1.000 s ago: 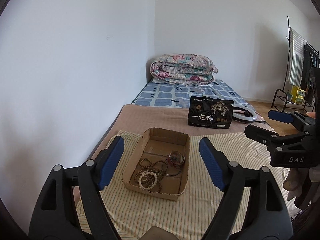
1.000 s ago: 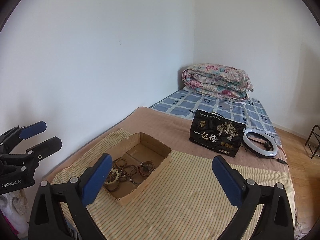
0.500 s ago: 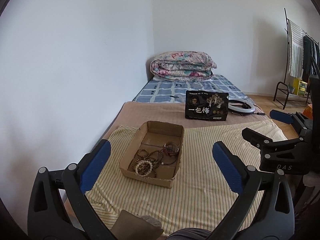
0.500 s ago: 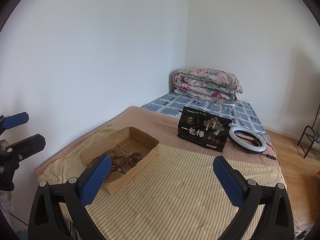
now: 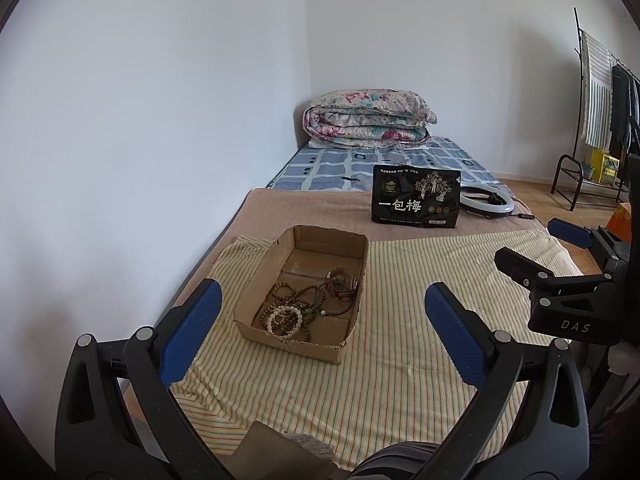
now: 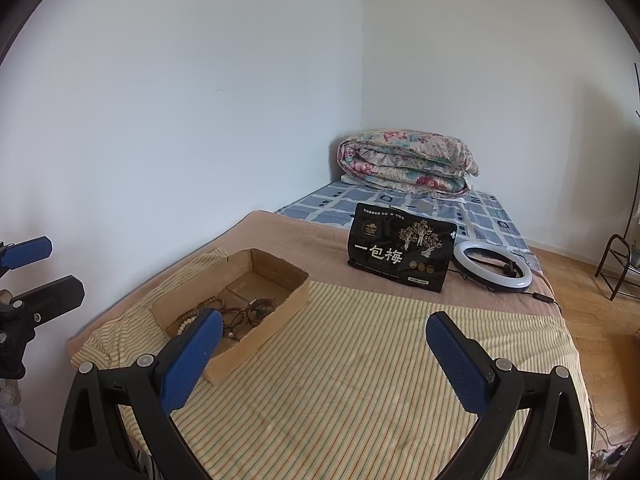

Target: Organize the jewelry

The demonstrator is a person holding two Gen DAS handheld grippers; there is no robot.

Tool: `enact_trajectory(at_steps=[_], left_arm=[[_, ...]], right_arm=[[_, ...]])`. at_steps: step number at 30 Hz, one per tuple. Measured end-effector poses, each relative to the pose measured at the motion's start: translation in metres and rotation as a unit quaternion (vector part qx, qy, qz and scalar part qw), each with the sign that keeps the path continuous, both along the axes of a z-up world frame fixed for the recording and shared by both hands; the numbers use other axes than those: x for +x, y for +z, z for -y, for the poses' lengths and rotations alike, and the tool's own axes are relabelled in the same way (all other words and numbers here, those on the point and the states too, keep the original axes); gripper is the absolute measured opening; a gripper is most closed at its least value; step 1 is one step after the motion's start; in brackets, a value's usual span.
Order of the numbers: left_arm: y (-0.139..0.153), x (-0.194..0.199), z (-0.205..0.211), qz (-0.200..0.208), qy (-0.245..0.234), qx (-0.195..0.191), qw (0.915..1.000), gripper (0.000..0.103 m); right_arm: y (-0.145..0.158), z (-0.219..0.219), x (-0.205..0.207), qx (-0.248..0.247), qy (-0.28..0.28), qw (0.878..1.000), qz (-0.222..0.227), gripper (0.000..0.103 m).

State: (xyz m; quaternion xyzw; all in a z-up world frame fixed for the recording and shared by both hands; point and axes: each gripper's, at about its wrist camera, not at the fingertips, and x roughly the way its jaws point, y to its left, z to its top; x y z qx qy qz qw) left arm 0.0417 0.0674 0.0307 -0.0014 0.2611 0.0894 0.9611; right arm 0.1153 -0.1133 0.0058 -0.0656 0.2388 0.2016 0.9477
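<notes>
With both my jaws spread and empty, the cardboard box [image 5: 304, 292] of bracelets [image 5: 298, 307] lies ahead, long axis pointing away, nearer my left gripper [image 5: 320, 336] than my right gripper [image 6: 324, 356].

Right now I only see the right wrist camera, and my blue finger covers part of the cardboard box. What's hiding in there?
Observer: In the left wrist view, a white bead bracelet lies at the near end of the cardboard box, among brown bead strings.
Child: Is anything in there not beads?
Observer: Yes, a watch with a reddish strap sits near the box wall on the right of that view.
Child: What's the black stand at the edge of my picture?
Observer: A clothes rack; a striped towel hangs on it.
</notes>
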Motion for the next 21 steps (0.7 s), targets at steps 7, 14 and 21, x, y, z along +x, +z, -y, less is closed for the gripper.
enact_trajectory(at_steps=[7, 14, 21], left_arm=[[-0.0013, 0.001, -0.0021, 0.0, 0.002, 0.002, 1.0, 0.103], [0.0, -0.0016, -0.004, 0.004, 0.004, 0.001, 1.0, 0.103], [0.0015, -0.0019, -0.0064, 0.004, 0.005, 0.001, 1.0, 0.103]], right_arm=[[-0.0008, 0.0005, -0.0005, -0.002, 0.003, 1.0, -0.002, 0.103], [-0.0015, -0.0032, -0.0006, -0.006, 0.004, 1.0, -0.003, 0.103], [-0.002, -0.0036, -0.001, -0.006, 0.002, 1.0, -0.004, 0.103]])
